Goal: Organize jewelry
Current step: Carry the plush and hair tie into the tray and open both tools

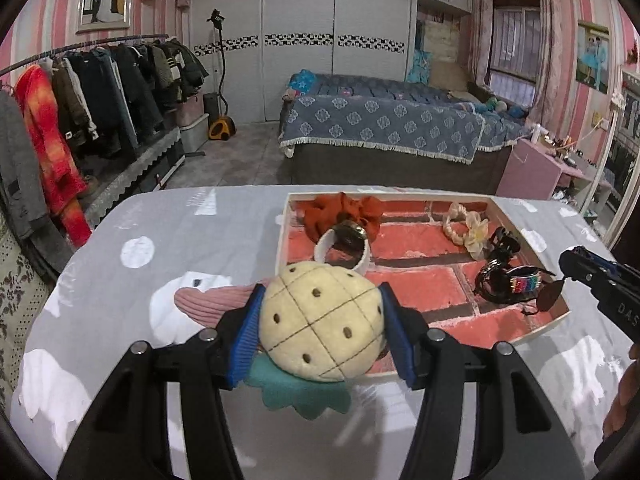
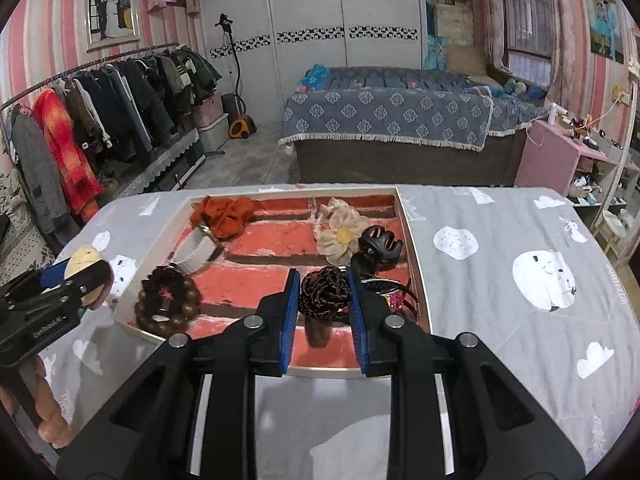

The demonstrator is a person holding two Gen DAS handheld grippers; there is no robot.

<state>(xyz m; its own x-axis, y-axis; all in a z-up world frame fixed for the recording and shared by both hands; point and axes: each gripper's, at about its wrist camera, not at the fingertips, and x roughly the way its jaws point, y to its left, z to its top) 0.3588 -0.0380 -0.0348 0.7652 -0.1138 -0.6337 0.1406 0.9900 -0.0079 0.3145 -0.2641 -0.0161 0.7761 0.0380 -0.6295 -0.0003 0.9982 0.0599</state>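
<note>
The left gripper (image 1: pixel 322 330) is closed on a plush pineapple (image 1: pixel 320 320), its blue pads pressed against both sides of the round body at a middling spread. The pineapple is cream-coloured, stitched with a dark grid and dark dots, and a teal felt leaf crown (image 1: pixel 300 394) projects toward the camera. It is held above the near left corner of the tray (image 1: pixel 280 240).

The right gripper (image 2: pixel 323 312) is closed narrowly on a black-and-orange braided band (image 2: pixel 322 294), which is bunched between the blue pads. A dark brown tag hangs below it. The band is held above the near right part of the tray.

The tray is shallow, white-rimmed and lined with a red brick pattern. Inside it are seen:
- a rust-orange scrunchie (image 2: pixel 224 214) at the far left;
- a white cuff (image 1: pixel 340 250) just in front of the scrunchie, touching it;
- a cream flower hair tie (image 2: pixel 340 236) at the far right;
- a black claw clip (image 2: pixel 378 246) beside the flower;
- a brown beaded bracelet (image 2: pixel 166 304) at the near left corner in the right wrist view;
- dark clips, one with a multicoloured strip (image 1: pixel 524 284), near the right wall.

The tray rests on a table covered with a grey cloth (image 2: pixel 500 320) printed with white shapes. A pink ribbed item (image 1: pixel 216 304) lies on the cloth to the left of the tray.
</note>
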